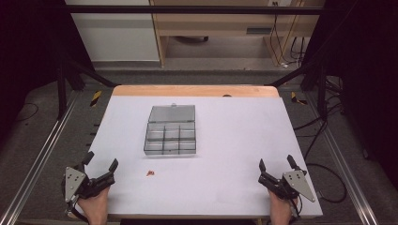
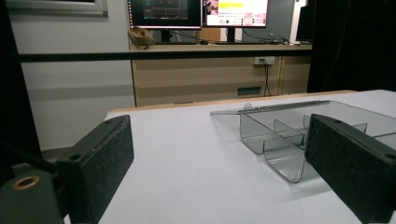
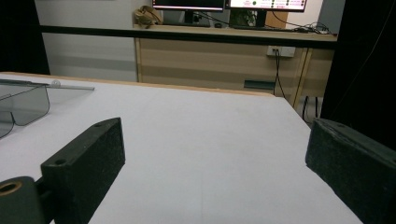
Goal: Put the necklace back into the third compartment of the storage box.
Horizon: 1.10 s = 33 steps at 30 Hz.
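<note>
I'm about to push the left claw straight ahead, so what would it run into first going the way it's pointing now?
Probably the clear compartment box. In the left gripper view its near corner sits just inside the right jaw's line, with bare white table before it. The left claw is open; it might only clip that corner, since depth is unclear.

White table with one clear box and a small scrap as the only obstacles.

The open compartment box (image 1: 170, 136) sits left of centre, lid laid flat behind it. A small red scrap (image 1: 150, 173) lies near its front. The table (image 1: 244, 140) stretches bare to the right and along the near edge.
</note>
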### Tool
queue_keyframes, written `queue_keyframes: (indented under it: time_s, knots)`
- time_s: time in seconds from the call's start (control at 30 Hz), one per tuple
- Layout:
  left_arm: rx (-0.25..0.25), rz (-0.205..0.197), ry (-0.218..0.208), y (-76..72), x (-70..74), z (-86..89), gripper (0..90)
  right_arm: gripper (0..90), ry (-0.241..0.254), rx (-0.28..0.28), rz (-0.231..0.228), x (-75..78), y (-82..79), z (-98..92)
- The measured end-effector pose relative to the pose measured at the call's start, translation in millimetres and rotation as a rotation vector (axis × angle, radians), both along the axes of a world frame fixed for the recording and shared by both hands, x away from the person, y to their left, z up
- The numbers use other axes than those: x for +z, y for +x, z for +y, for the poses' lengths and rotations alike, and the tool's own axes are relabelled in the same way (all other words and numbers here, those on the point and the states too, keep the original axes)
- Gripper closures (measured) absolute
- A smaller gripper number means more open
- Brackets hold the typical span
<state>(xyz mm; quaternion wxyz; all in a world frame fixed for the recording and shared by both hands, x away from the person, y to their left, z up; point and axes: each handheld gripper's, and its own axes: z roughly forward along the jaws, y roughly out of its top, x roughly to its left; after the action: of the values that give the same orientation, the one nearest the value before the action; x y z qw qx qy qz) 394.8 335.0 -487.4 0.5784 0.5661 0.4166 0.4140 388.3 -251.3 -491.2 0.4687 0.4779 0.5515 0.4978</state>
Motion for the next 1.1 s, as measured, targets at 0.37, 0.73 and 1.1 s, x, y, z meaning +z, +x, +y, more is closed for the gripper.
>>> queue_keyframes:
  time_s: [0.37,0.73,1.1]
  knots:
    - [-0.051,0.053,0.096,-4.0,31.9,-0.6,7.8,5.2,0.001,0.001,0.003,0.1,0.1,0.0]
    - [-0.157,0.166,0.259,-0.1,59.0,-0.6,7.6,5.2,-0.003,0.001,0.003,0.1,0.2,0.2]
    - [-0.396,0.391,0.539,27.4,81.6,-18.8,20.5,5.3,-0.003,0.001,0.004,0.1,0.4,0.3]
